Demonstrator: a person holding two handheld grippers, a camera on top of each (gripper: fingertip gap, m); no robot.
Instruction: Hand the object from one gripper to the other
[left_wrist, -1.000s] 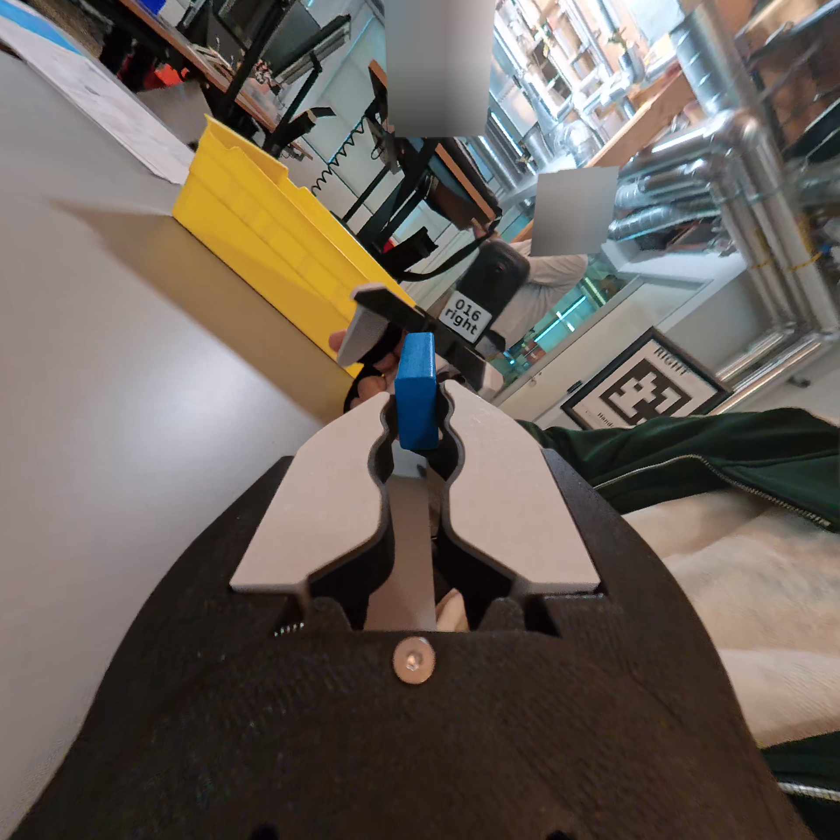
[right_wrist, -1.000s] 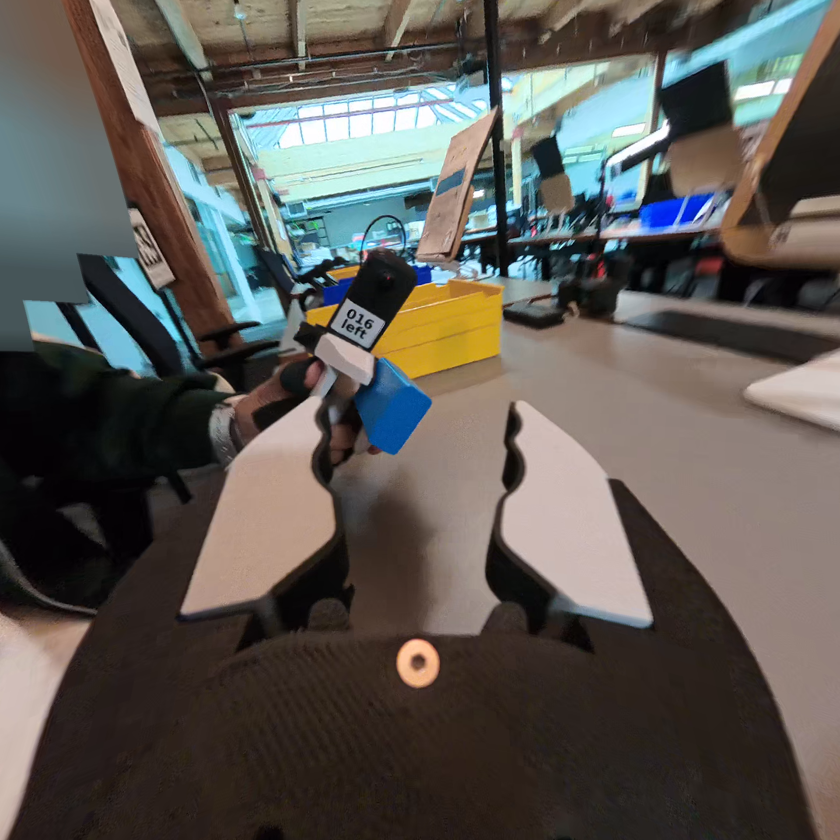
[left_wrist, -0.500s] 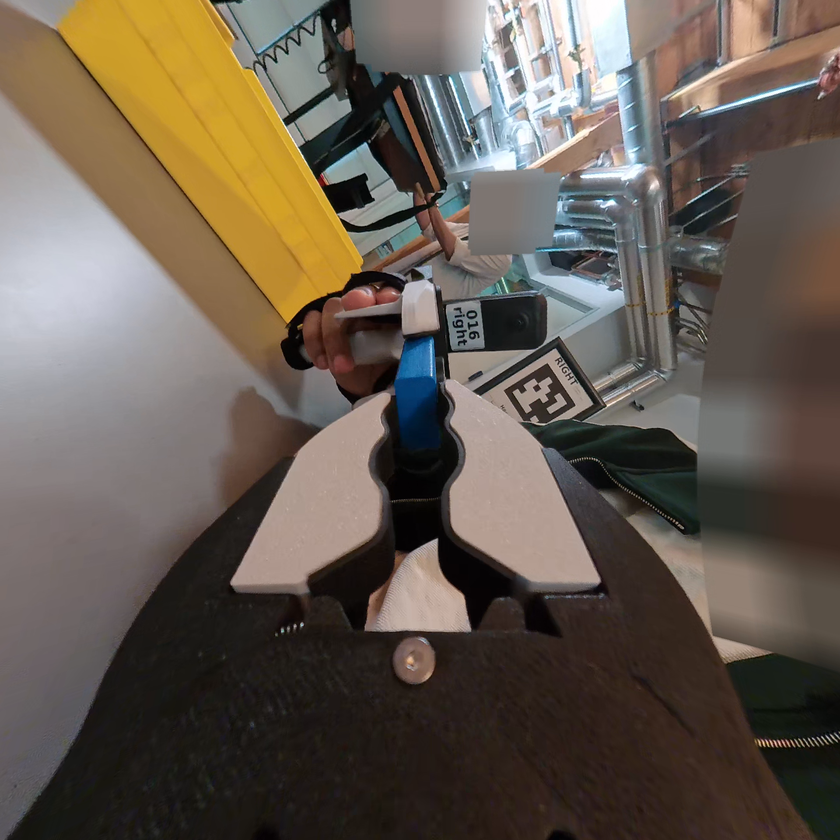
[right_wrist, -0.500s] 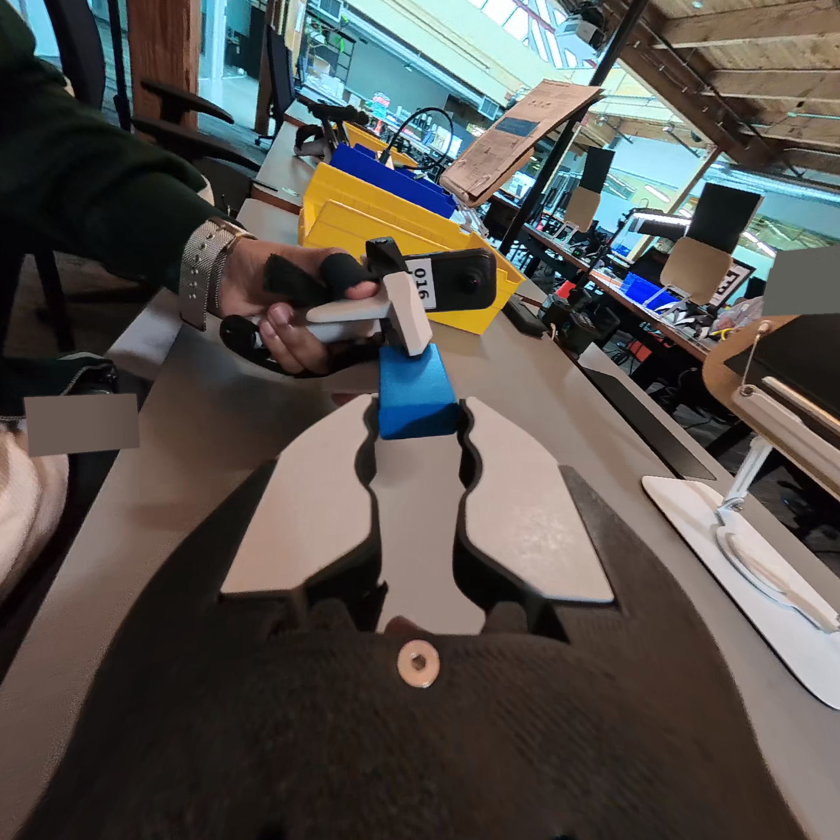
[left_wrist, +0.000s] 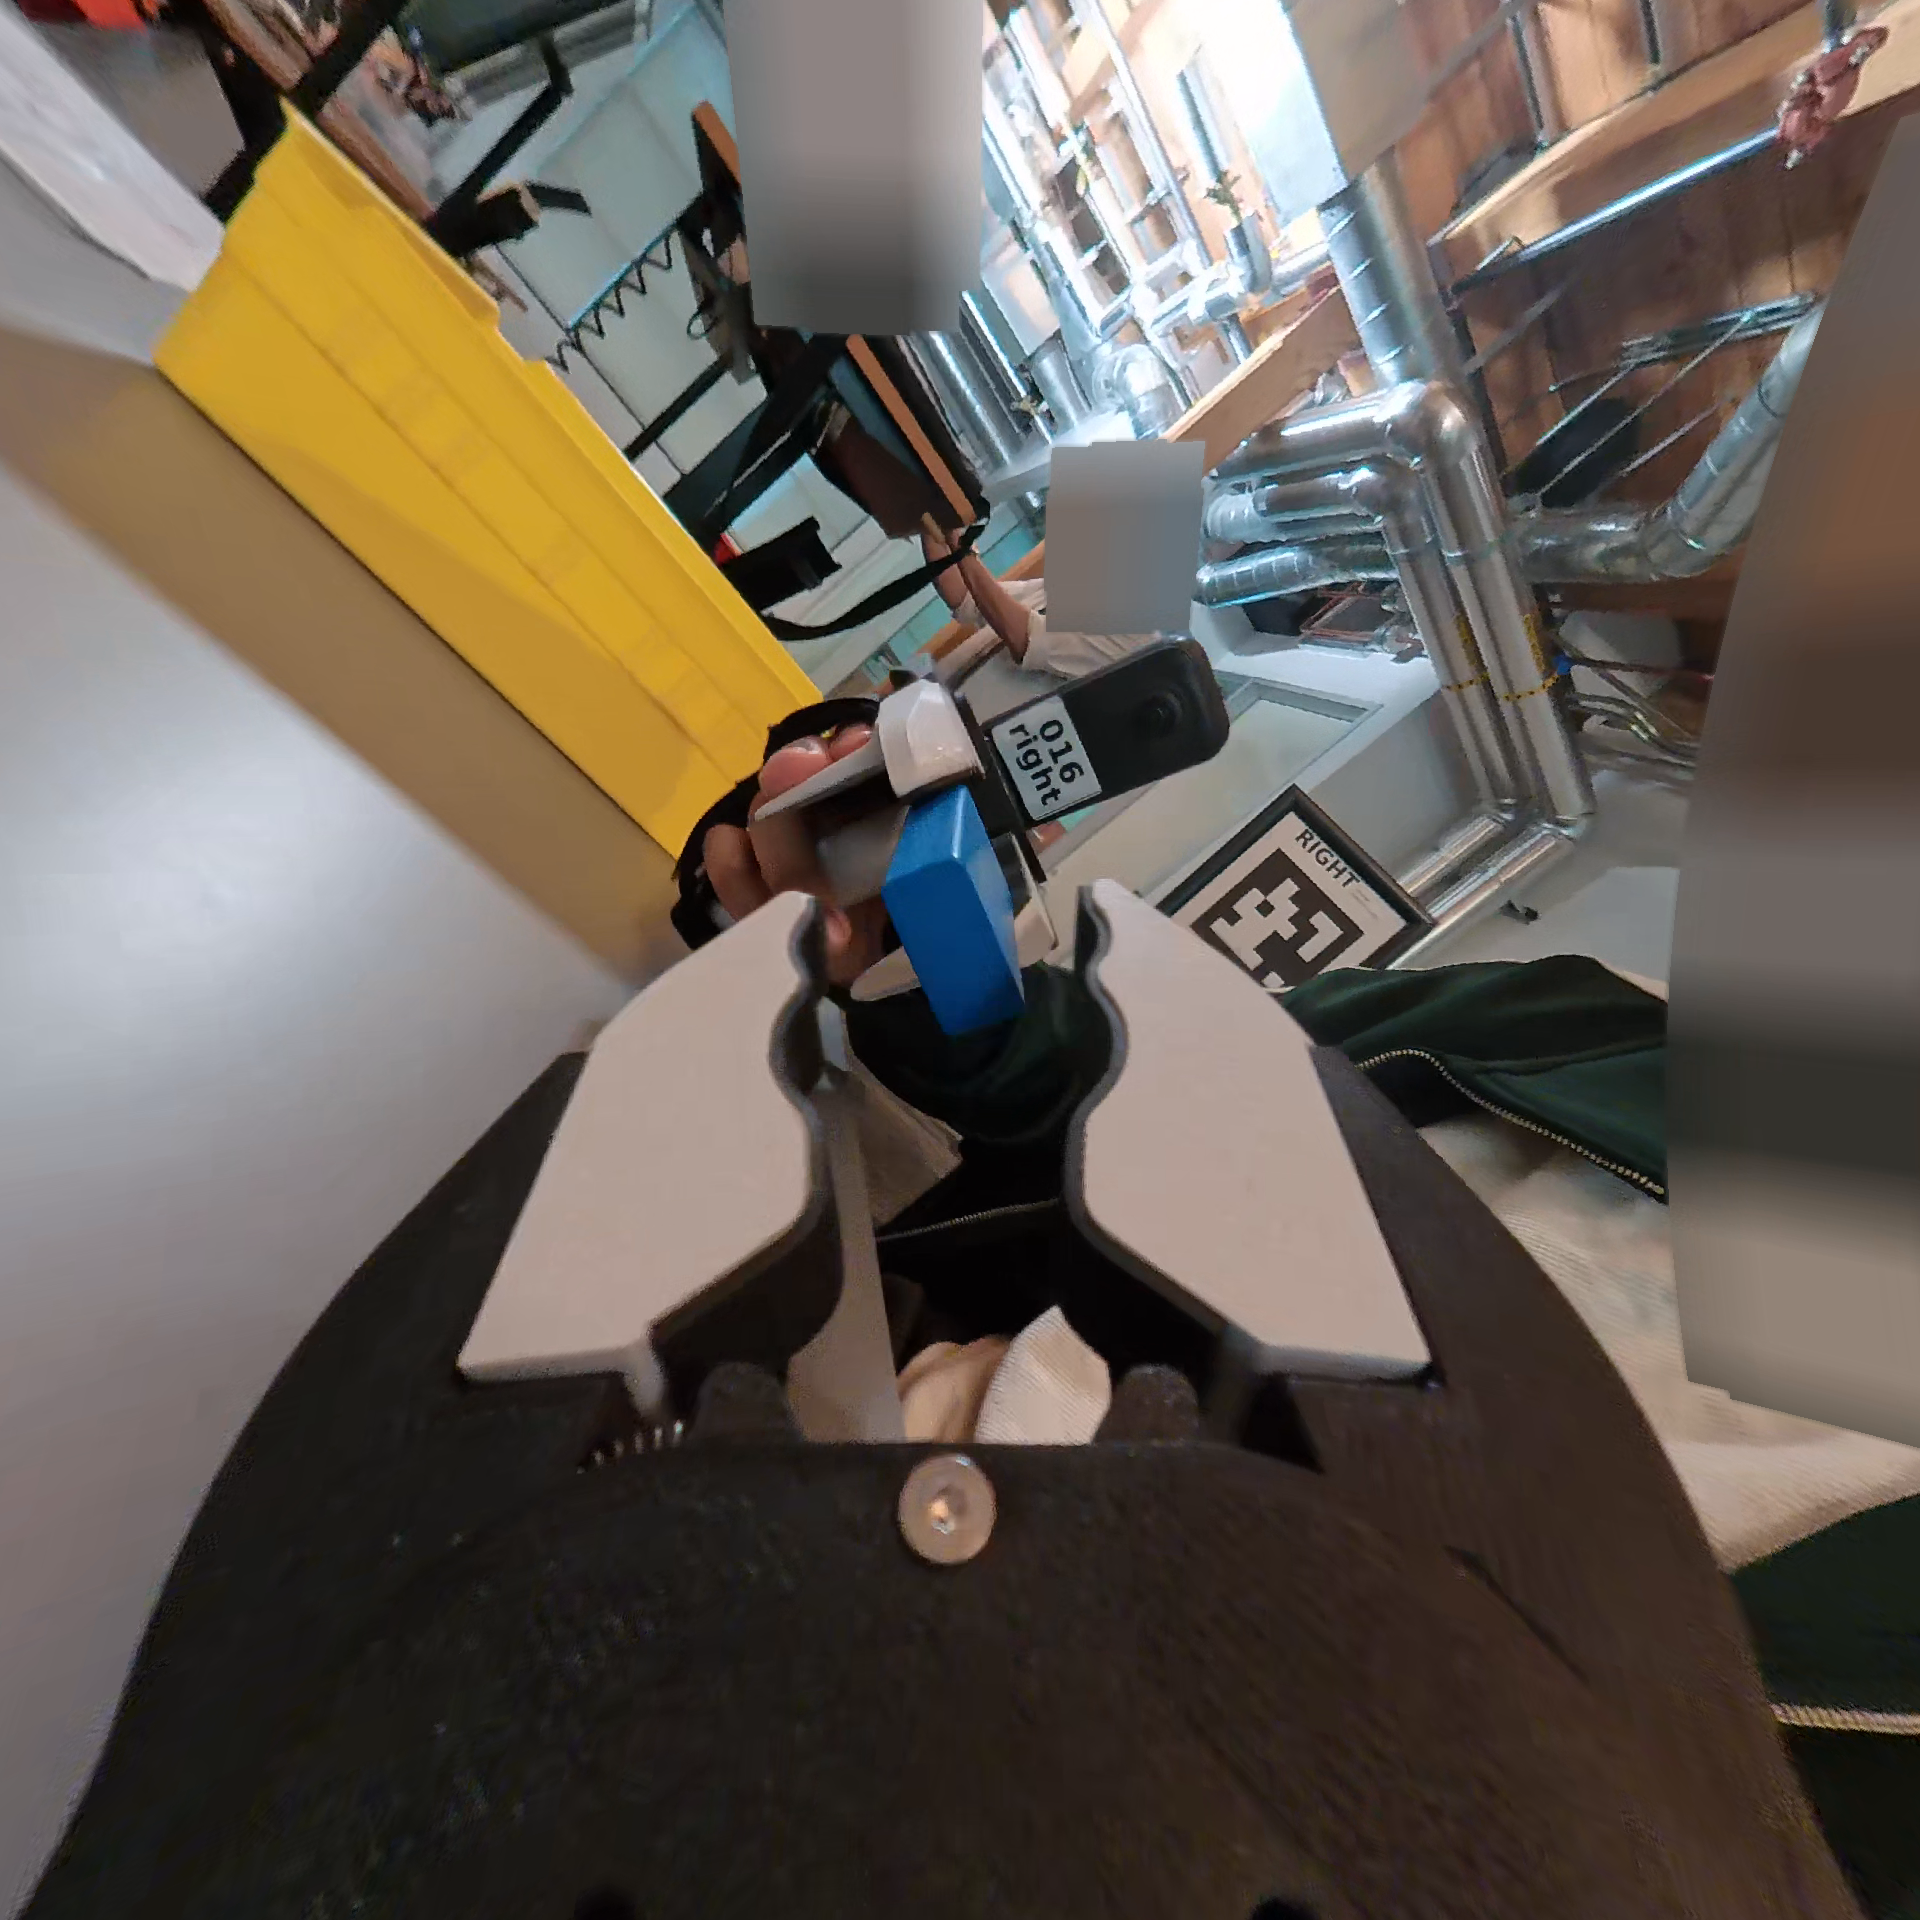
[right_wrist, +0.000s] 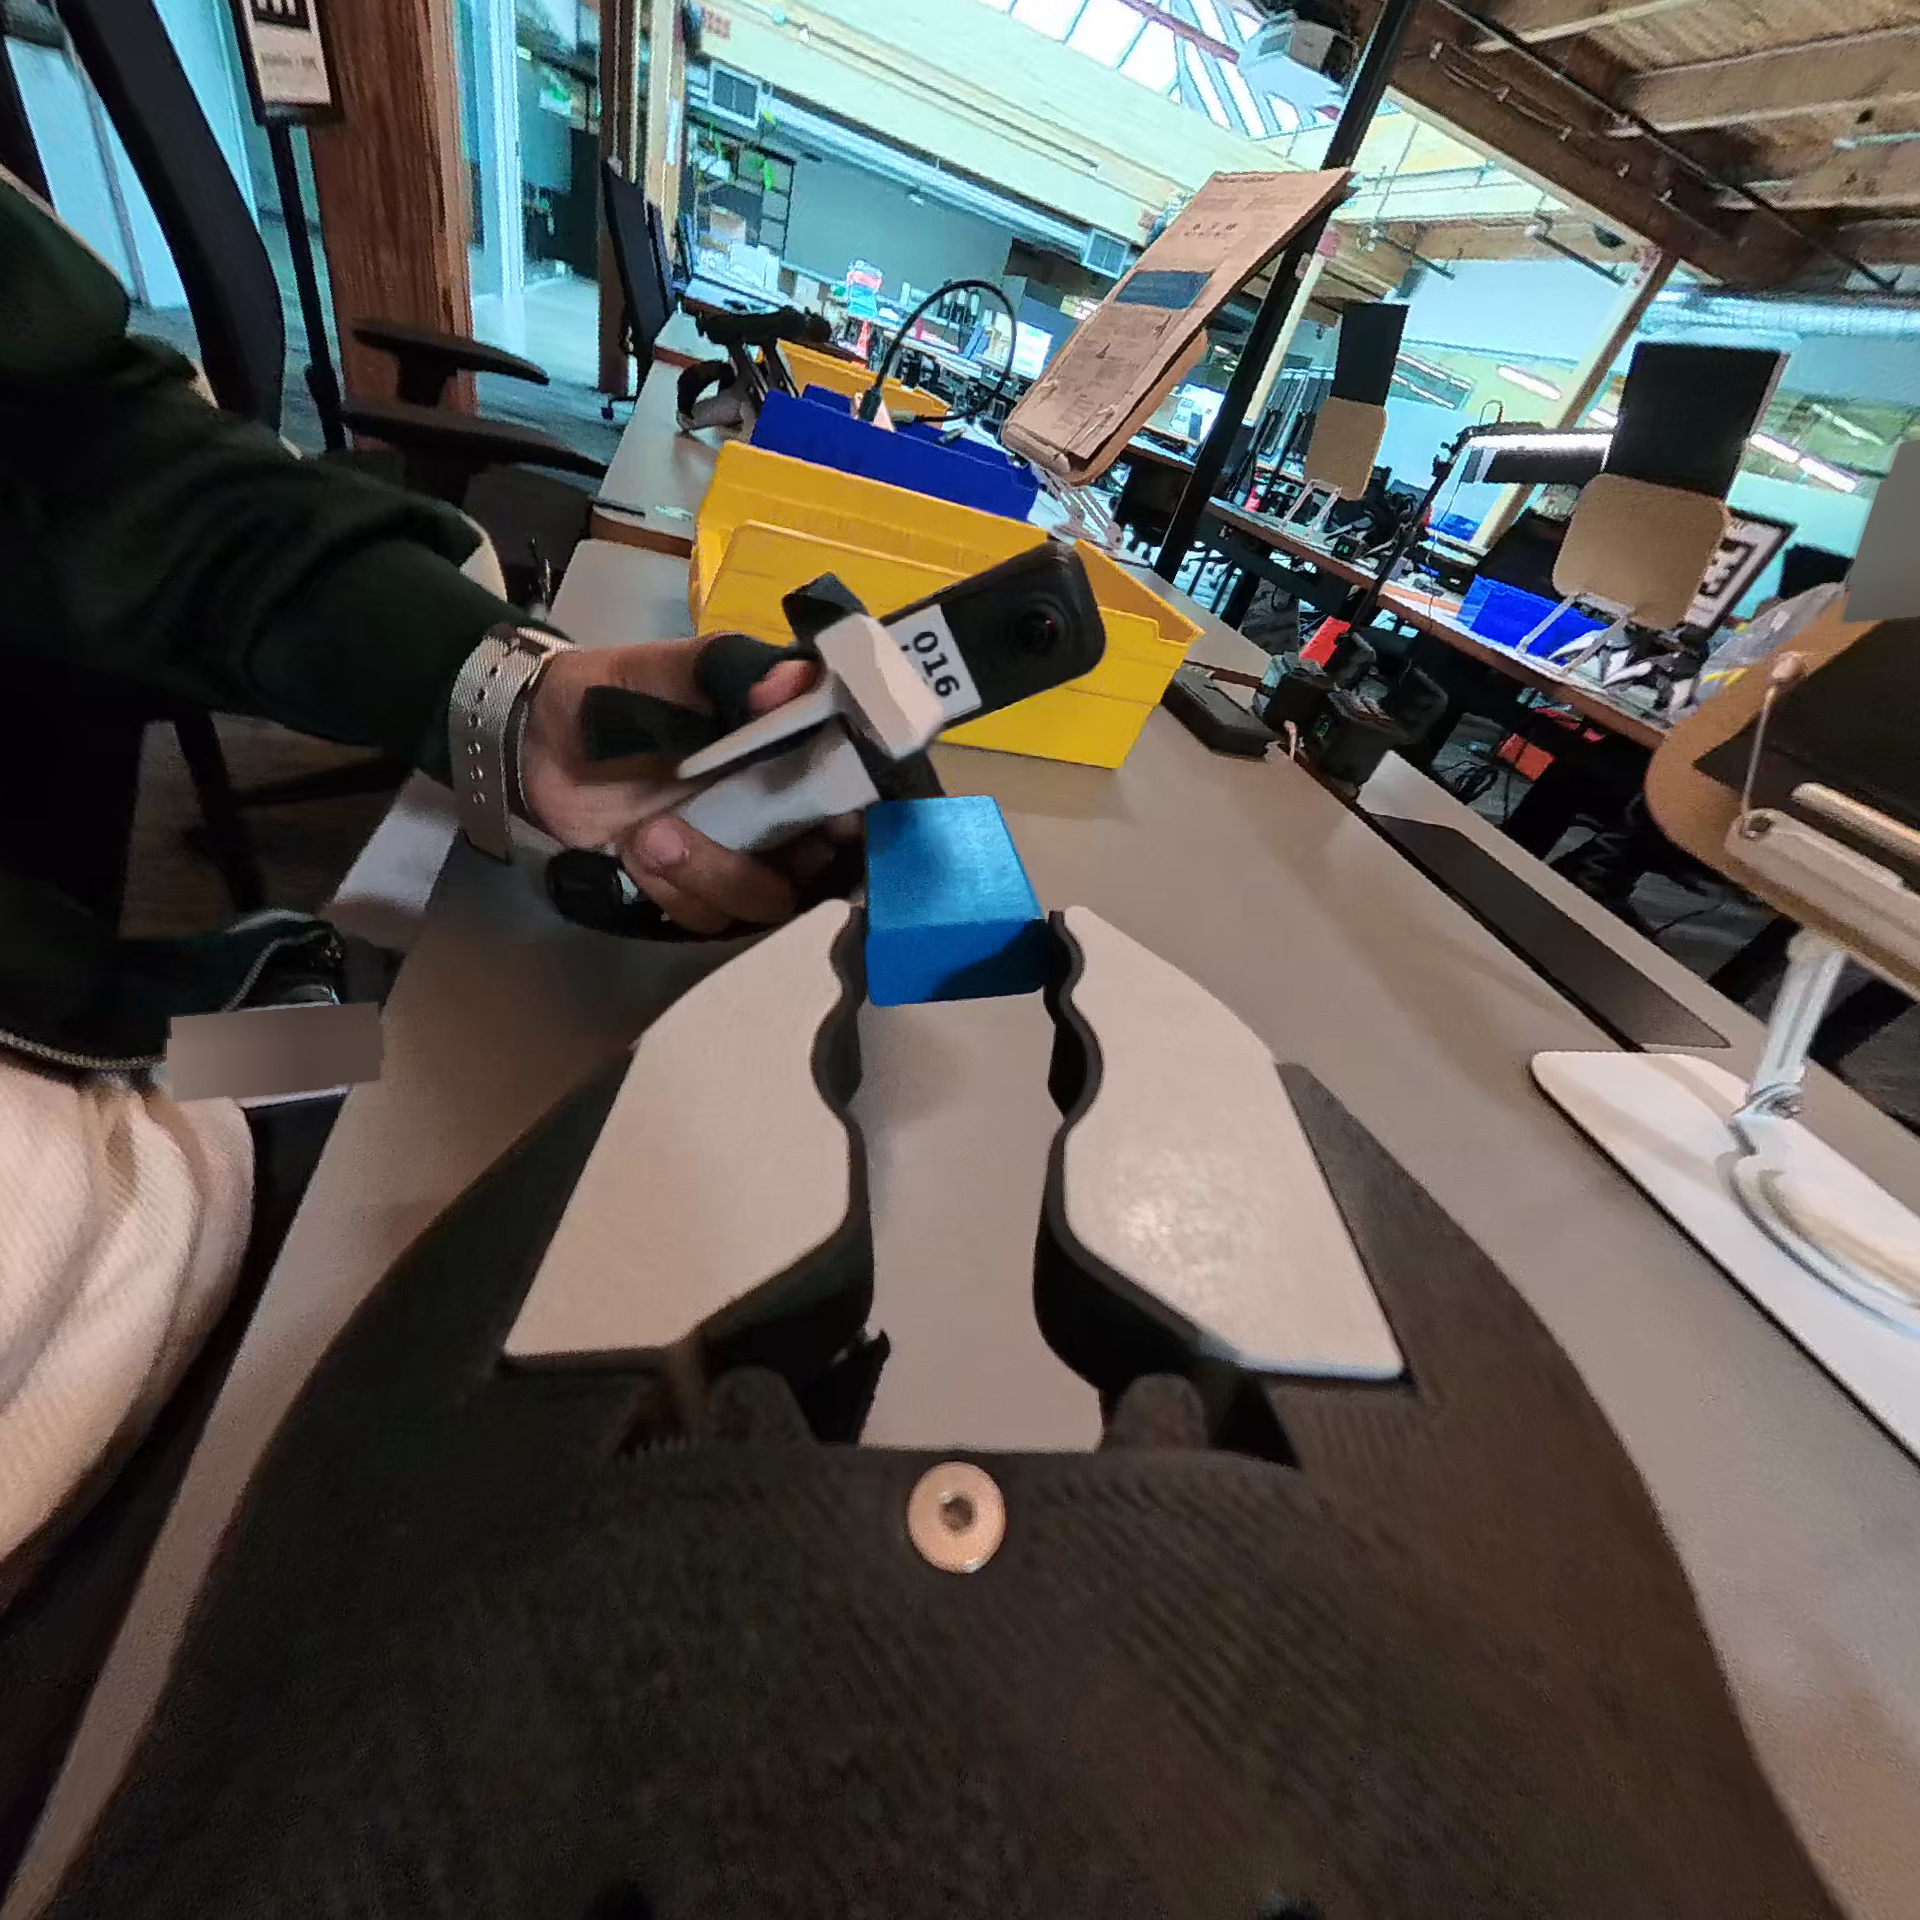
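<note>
Right now the blue block (right_wrist: 951, 902) is sitting between the tips of the right gripper (right_wrist: 951, 961), which is closing its jaws on the block's two side faces; both wavy inner edges look to be touching it. The left gripper (left_wrist: 945, 940) is holding its jaws apart, with clear gaps on either side of the block (left_wrist: 951, 920) in the left wrist view, so it looks released. The block is hanging in the air above the near edge of the table (right_wrist: 1299, 935), not resting on anything.

Handling, as a judgement: the block looks like a solid rigid piece, foam or painted wood, with flat faces and fairly crisp edges. Probably light, since a tip-only pinch is carrying it. The matte surface should not be slippery, and nothing suggests it is fragile or will squash much.

Where to hold: on two opposite flat faces, as the right gripper is doing. Only the near end is sitting in the jaws, right at the tips, with most of the length sticking out forward, so it could pivot or droop if swung fast. A deeper bite toward the block's middle would be safer.

A yellow bin (right_wrist: 935, 582) is sitting toward the far left corner of the table, well apart from the handover.
</note>
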